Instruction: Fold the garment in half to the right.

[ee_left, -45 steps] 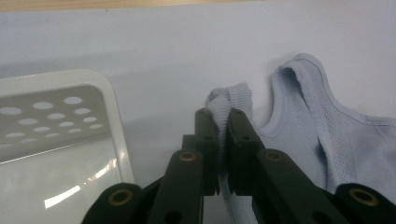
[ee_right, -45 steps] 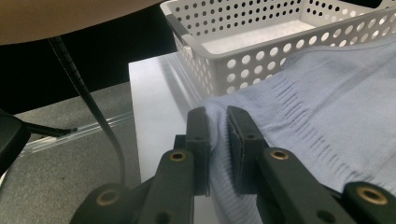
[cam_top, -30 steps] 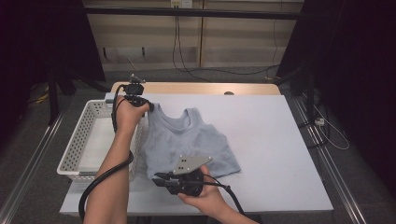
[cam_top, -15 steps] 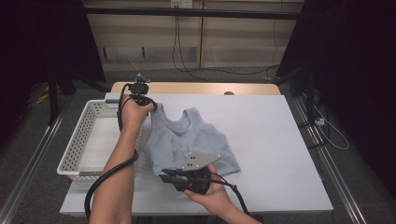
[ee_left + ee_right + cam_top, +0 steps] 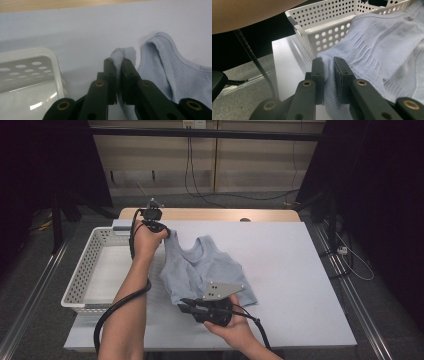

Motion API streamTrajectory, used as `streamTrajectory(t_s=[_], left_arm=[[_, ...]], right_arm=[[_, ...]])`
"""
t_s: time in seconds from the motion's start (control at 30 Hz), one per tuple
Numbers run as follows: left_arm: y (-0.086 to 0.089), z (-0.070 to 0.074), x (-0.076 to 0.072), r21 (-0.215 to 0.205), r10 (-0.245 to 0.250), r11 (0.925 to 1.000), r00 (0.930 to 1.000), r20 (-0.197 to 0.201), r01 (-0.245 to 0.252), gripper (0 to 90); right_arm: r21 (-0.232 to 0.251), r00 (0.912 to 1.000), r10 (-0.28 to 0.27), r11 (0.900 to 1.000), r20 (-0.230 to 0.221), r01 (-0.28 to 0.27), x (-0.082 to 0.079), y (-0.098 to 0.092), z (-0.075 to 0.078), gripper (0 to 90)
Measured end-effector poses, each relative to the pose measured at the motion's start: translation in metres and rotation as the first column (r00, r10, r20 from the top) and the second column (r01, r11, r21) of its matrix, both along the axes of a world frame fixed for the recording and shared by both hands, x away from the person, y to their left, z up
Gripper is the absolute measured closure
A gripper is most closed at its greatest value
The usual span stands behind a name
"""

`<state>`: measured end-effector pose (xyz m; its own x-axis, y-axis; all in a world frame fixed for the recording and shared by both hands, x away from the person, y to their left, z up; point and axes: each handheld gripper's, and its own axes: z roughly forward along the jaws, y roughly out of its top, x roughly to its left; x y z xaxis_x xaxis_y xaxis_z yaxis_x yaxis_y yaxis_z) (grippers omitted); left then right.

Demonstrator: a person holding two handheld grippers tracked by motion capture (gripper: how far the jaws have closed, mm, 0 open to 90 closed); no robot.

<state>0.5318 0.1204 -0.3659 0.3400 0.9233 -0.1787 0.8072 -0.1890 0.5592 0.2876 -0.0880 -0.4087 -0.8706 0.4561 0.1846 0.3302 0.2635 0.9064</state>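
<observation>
Pale-blue knit, a tank top [image 5: 210, 270] lies spread on the white table [image 5: 300, 270], just right of the white perforated basket [image 5: 90, 265]. At the far side the left gripper [image 5: 119, 62] has its jaws pressed together on a shoulder strap [image 5: 125, 53], while at the near edge the right gripper [image 5: 327, 65] pinches the hem [image 5: 329, 75] beside the basket's corner.

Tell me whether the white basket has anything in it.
Empty as far as shown: the white basket has a bare floor in the high view, and the blue top lies on the table beside it.
</observation>
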Motion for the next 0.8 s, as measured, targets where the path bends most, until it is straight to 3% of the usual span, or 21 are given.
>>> streamTrajectory(t_s=[0.5,0.8], left_arm=[[-0.001,0.003,0.001,0.005,0.01,0.9999,0.9999,-0.004,-0.01,84.4],[0.006,0.006,-0.001,0.004,0.015,0.9999,0.9999,-0.003,-0.015,84.4]], right_arm=[[0.013,0.9999,-0.012,1.0,0.0,0.012,0.001,-0.007,0.003,80.1],[0.027,0.9995,0.03,0.999,0.0,-0.03,-0.002,0.005,0.006,80.1]])
